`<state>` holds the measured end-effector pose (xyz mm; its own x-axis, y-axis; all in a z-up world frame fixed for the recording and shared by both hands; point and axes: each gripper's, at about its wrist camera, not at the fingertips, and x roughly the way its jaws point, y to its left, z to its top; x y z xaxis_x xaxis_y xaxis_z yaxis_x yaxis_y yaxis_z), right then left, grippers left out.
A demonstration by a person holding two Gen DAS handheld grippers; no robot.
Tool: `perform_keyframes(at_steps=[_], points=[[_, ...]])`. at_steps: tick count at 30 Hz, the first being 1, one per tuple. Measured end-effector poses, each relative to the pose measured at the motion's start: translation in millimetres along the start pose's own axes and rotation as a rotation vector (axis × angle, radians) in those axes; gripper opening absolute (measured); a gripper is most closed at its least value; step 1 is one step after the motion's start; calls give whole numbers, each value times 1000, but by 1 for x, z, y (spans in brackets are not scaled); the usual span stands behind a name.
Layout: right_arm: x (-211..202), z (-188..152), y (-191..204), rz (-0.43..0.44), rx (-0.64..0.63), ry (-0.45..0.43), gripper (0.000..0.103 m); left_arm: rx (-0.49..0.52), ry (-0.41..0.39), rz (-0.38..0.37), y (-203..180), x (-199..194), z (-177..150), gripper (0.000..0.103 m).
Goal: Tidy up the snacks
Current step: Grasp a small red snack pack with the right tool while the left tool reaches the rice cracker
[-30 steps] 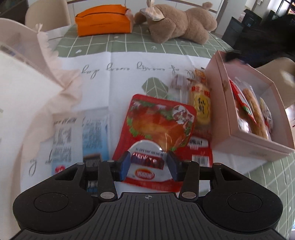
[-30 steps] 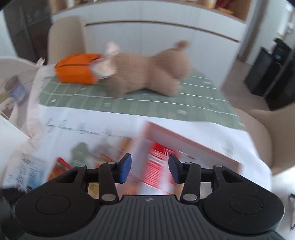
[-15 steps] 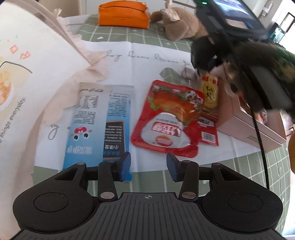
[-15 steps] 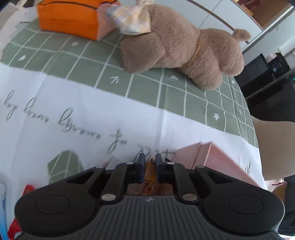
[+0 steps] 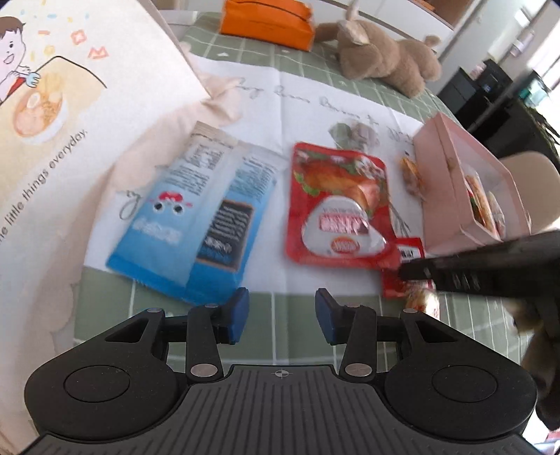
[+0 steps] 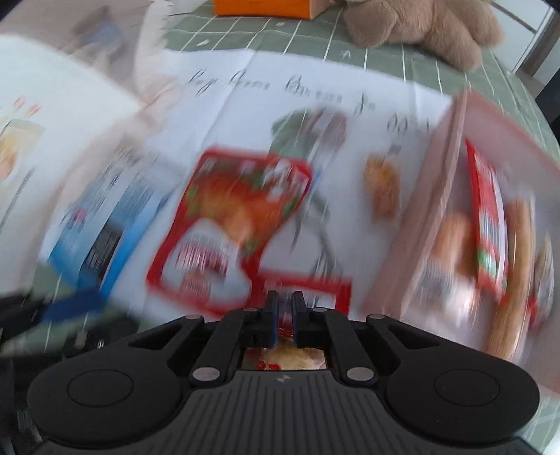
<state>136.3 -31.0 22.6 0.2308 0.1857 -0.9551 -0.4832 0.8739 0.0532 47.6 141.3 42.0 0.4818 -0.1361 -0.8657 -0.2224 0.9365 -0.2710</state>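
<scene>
My left gripper (image 5: pixel 282 315) hangs open over the green cloth near the table's front edge, nothing between its blue pads. Just beyond it lie a blue snack bag (image 5: pixel 196 217) and a red chicken pouch (image 5: pixel 339 206). A small orange snack (image 5: pixel 411 171) lies beside the pink box (image 5: pixel 451 168), which holds several packets. My right gripper (image 6: pixel 285 315) is shut on a yellow cracker packet (image 6: pixel 285 357), seen blurred behind its fingers. In the left wrist view this gripper (image 5: pixel 490 266) reaches in from the right above a small red packet (image 5: pixel 402 259).
A white tote bag (image 5: pixel 52 122) with a cartoon print fills the left side. An orange pouch (image 5: pixel 266 21) and a brown plush toy (image 5: pixel 385 59) lie at the table's far edge. A beige chair (image 5: pixel 535 182) stands beyond the pink box.
My left gripper drew back from the red pouch toward the front edge, empty. My right gripper shut on the yellow cracker packet beside the pink box and carried it toward the near side.
</scene>
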Motion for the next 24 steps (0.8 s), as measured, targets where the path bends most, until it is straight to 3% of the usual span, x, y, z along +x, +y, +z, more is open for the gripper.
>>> perform_keyframes(at_steps=[5,8,12,16,20,22,24], points=[[-17,-46,-15,-85,-4,-72,8,65,33,-45,-17,2,-14,46],[-22,-57,-39,-5,123,-74,16,67,11,-53,-25,0,-14,46],[-25,-79,-43,99,212,-124,55,79,-25,-66,-38,-2,-6,46],[-23,-106,-24,99,185,-171,64,163,-40,-80,-62,7,1,46],[-28,-123,-38,77,217,-196,72,301,-45,-96,-99,36,9,46],[-31,-130,-49,58,248,-199,72,350,-35,-76,-112,50,11,47],[-33,-137,-58,-3,256,-196,72,425,-85,-7,-126,57,12,50]])
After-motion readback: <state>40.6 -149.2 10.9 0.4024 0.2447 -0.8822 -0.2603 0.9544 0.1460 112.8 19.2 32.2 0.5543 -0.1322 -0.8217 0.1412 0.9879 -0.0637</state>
